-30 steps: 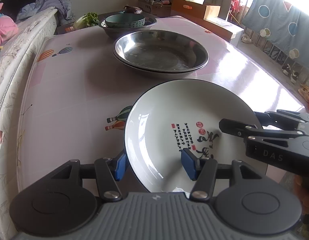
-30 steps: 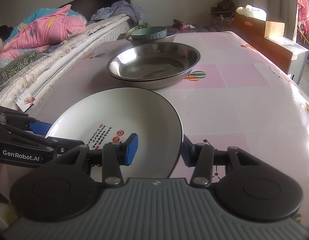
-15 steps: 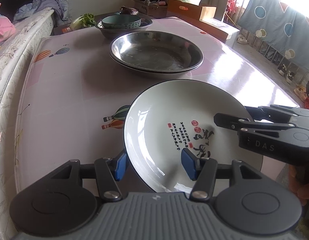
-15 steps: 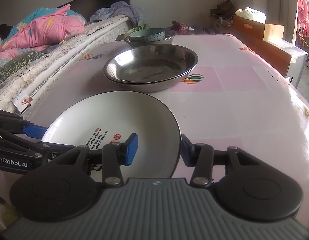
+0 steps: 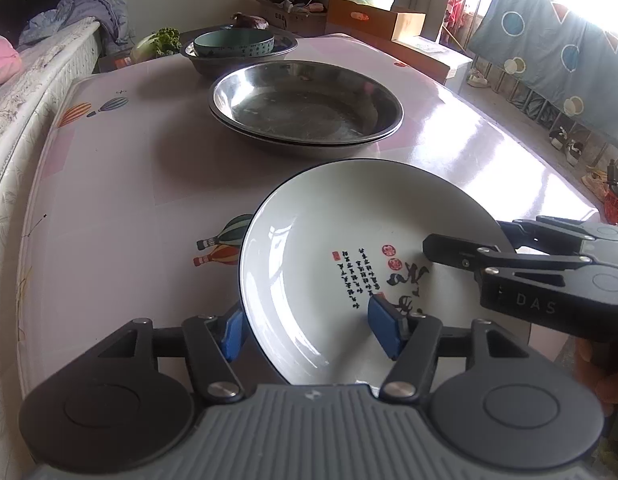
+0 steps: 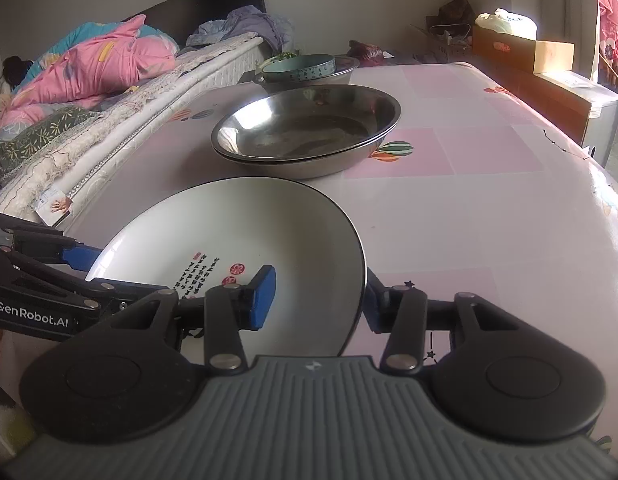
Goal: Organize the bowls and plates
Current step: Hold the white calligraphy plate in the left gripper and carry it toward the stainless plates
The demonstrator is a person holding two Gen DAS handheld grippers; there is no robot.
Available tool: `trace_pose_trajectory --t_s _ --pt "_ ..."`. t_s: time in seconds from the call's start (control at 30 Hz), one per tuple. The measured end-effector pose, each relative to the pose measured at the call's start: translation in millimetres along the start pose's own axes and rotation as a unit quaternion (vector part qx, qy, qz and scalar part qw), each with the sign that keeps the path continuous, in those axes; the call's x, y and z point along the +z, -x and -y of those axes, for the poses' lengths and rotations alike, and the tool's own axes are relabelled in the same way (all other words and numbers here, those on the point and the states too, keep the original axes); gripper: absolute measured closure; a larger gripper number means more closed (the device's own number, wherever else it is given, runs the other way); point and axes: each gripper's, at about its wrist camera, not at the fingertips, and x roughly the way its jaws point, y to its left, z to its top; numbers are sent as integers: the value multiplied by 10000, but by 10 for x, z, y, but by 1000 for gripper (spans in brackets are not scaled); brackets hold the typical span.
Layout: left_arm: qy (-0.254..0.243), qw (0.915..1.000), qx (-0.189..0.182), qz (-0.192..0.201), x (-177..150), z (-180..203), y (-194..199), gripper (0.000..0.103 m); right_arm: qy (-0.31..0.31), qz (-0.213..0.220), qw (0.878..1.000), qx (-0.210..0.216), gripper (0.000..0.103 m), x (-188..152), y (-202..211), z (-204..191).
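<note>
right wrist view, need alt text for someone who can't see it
A white plate with black script and red seals sits between the blue pads of the right tool, while the left tool straddles its opposite rim. Beyond it on the pink table sit stacked steel basins and a teal bowl inside another basin.

Daylight floods from window side, blown out at frame corner. Glare streaks on bench [image 5: 489, 148]. Soft shadow beside steel basin [image 5: 305, 104]. Fisheye bends edges; focus sharp.
</note>
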Motion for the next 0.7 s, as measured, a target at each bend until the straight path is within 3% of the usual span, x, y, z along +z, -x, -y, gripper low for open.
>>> trace_pose_trajectory --t_s 0.7 --pt "225 9997 -64 15 20 -38 81 41 -185 -83 9998 2 58 72 56 -6"
